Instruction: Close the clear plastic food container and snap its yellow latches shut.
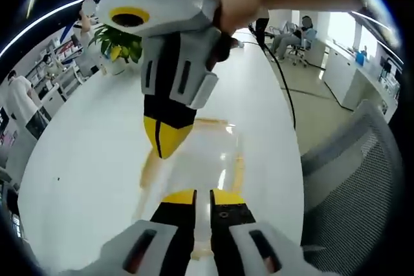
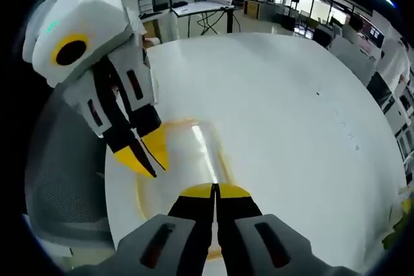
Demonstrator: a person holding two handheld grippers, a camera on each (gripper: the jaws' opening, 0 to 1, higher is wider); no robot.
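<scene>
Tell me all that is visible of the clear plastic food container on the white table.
The clear plastic food container lies flat on the white table, near the edge by a grey mesh chair. It looks like thin, glossy, see-through plastic with rounded corners and yellowish trim along its rim; light glints on its top. The lid seems to be down, though the latches are hard to make out. The right gripper, jaws together, sits at its near edge, and the left gripper points down at its left side. Whether either actually touches it cannot be told.
</scene>
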